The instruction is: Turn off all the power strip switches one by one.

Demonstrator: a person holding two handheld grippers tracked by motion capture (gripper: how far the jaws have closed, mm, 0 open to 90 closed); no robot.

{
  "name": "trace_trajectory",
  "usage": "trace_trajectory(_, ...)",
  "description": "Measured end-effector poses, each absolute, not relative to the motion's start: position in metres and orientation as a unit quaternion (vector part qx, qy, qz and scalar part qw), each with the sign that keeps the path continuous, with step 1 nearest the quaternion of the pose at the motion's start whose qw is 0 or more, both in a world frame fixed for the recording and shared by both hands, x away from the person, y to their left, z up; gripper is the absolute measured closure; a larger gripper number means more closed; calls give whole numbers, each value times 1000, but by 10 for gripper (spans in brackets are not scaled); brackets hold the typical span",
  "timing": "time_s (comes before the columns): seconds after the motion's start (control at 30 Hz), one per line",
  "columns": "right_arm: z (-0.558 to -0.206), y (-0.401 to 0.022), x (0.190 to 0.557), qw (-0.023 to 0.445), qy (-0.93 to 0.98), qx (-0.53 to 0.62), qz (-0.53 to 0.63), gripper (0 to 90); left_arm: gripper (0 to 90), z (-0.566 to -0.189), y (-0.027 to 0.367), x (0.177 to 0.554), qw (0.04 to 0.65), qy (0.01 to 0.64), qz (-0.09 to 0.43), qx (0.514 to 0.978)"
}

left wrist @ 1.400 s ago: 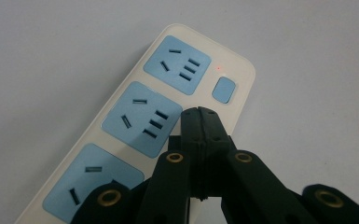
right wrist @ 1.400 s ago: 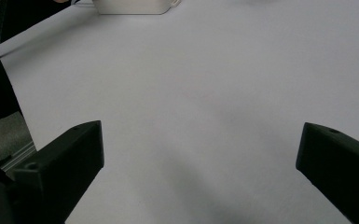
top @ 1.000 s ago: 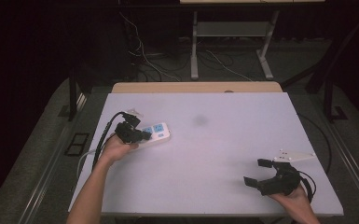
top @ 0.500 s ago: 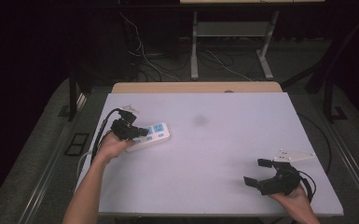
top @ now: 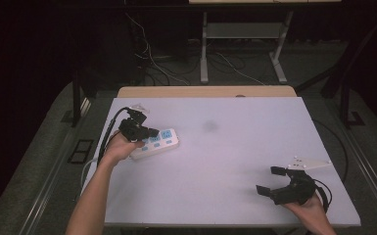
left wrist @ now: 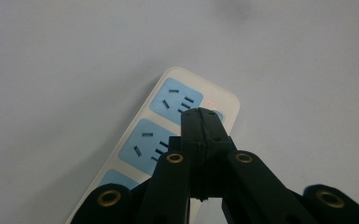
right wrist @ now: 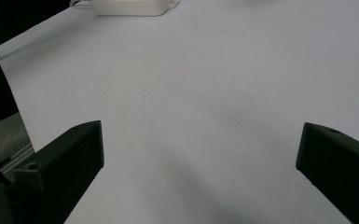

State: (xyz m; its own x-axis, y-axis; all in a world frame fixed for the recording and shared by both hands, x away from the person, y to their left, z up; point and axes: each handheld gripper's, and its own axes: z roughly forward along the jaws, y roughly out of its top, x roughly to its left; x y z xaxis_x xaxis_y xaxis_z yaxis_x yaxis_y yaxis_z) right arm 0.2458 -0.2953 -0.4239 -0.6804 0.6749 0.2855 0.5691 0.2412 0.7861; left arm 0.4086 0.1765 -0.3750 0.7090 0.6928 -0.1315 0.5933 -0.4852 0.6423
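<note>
We've got the white power strip (top: 155, 143) lying flat at the table's (top: 235, 147) left side, rigid, light, slick plastic w/ a trailing cord, best pinched across its long edges, left gripper (left wrist: 200, 114) jaws pressed together empty just above its switch end, right gripper (top: 273, 182) wide open, empty, well apart.

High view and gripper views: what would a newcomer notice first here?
First, the white power strip with blue sockets, lying at the left of the pale table. The left gripper, jaws shut with nothing between them, hangs just above the strip's end, where a small red light glows. At the table's near right corner the right gripper rests with jaws wide open, apart from the strip.
</note>
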Motion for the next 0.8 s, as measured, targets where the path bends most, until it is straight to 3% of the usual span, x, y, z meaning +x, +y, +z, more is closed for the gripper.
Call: trace_trajectory(0.8,-424,-296,246,55,787,395,471,6,891,-394,150,420,330,363,65,869)
